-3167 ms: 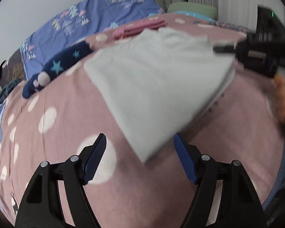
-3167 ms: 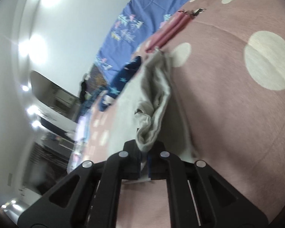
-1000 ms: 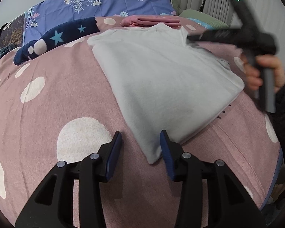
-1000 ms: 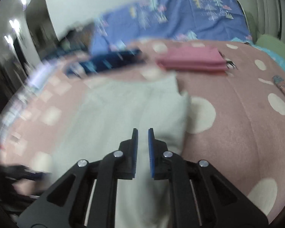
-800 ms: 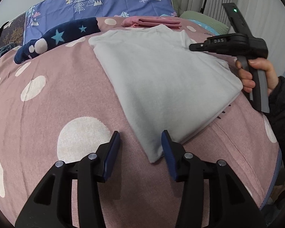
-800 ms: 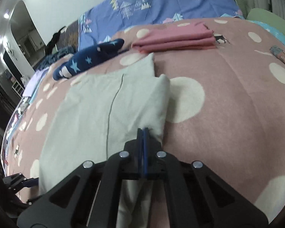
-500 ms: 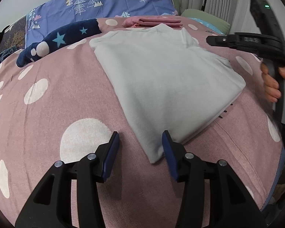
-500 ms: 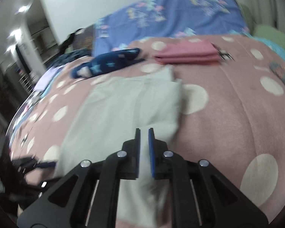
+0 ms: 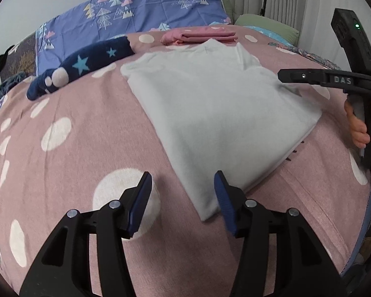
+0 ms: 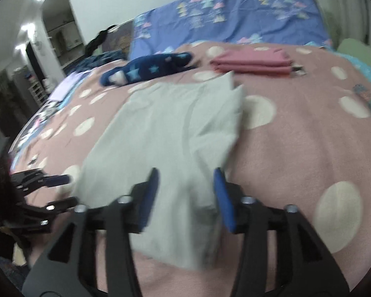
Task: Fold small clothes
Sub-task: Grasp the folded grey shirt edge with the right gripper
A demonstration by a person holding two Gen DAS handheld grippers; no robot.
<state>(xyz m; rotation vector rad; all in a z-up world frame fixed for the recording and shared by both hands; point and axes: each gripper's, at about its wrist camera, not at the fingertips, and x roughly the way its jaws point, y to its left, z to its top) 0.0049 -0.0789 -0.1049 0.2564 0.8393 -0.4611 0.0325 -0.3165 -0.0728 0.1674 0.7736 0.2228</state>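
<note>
A pale grey-white garment [image 9: 210, 109] lies folded flat on the pink dotted bedspread [image 9: 69, 153]; it also shows in the right wrist view [image 10: 170, 128]. My left gripper [image 9: 183, 195] is open and empty, just above the garment's near corner. My right gripper [image 10: 185, 193] is open and empty over the garment's near end. The right gripper [image 9: 282, 76] shows in the left wrist view, hovering over the garment's right edge, held by a hand. The left gripper [image 10: 59, 190] shows at the left in the right wrist view.
A navy star-print garment [image 9: 81, 66] lies at the back left. A folded pink garment [image 9: 200, 36] lies behind the grey one. A blue tree-print pillow [image 9: 136, 17] and green pillow [image 9: 267, 22] sit at the bed's head. The bed edge [image 9: 368, 212] is at right.
My right gripper has opened from nearly shut and lifted off the garment. My left gripper has opened a little wider and stayed near the corner. The garment now lies flat.
</note>
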